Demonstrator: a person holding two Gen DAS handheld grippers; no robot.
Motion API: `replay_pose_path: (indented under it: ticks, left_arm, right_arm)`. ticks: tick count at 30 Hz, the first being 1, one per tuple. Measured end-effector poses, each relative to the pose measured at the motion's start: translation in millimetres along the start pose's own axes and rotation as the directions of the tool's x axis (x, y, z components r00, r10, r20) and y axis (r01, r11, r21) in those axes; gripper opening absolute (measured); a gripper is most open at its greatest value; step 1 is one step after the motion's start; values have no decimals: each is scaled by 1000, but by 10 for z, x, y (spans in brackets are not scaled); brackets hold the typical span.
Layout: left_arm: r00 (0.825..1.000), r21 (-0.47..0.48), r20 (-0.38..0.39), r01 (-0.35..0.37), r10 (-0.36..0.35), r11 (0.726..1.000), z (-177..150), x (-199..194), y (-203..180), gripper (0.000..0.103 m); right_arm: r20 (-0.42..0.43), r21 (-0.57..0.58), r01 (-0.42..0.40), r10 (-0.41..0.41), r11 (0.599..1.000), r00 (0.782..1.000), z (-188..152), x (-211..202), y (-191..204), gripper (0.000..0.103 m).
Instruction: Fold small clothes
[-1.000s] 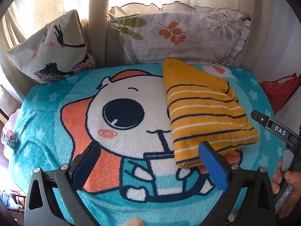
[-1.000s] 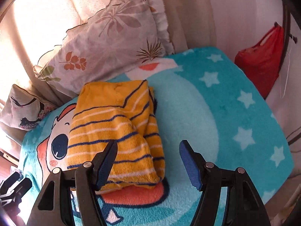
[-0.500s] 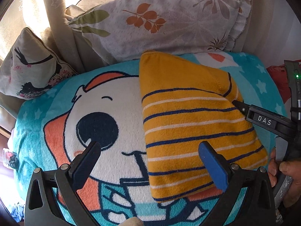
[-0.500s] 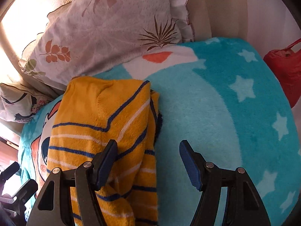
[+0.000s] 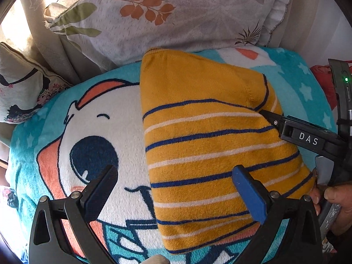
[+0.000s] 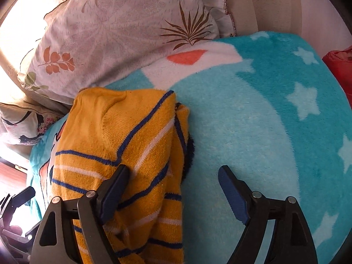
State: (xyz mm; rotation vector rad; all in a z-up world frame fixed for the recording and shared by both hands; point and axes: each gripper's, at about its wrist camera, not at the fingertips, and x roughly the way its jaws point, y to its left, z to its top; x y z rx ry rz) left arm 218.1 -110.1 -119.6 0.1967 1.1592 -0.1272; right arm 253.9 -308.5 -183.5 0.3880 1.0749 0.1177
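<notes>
Left wrist view gives me a bed covered by a teal blanket with white stars and a big cartoon face. At the far edge a leaf-print pillow leans against beige curtains, sunlit and washed out at the top left. A smaller cushion sits far left, cut by the frame, and something red shows at the far right, too little of it to name. The folded yellow striped garment lies flat on the blanket, right of the cartoon face, its far end almost touching the pillow. My left gripper hangs released above it, jaws wide, nothing between the pads. My right gripper is opening; its left pad hovers over the garment's right edge, and I see no pinch on the cloth. A hand grips its handle at the right border, mostly cut off. The garment's near end is hidden behind the gripper frames.
</notes>
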Motion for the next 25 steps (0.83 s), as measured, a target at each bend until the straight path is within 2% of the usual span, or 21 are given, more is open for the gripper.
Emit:
replay_pose_path:
  ticks: [6, 13, 18, 25]
  left_arm:
    - [999, 0, -25, 24, -24, 1000, -1, 39, -14, 103]
    - [997, -8, -46, 57, -57, 998, -68, -17, -23, 103]
    - [999, -3, -9, 44, -44, 999, -114, -194, -58, 103]
    - [1000, 9, -19, 8, -7, 1000, -249, -314, -139, 103]
  right_arm:
    - [5, -6, -7, 7, 1000, 1000, 5, 34, 3, 94]
    - [15, -7, -12, 12, 1000, 1000, 9, -39, 18, 94]
    - [52, 8, -21, 20, 1000, 998, -61, -230, 19, 94]
    - [108, 23, -2, 0, 1000, 994, -210, -549, -61, 94]
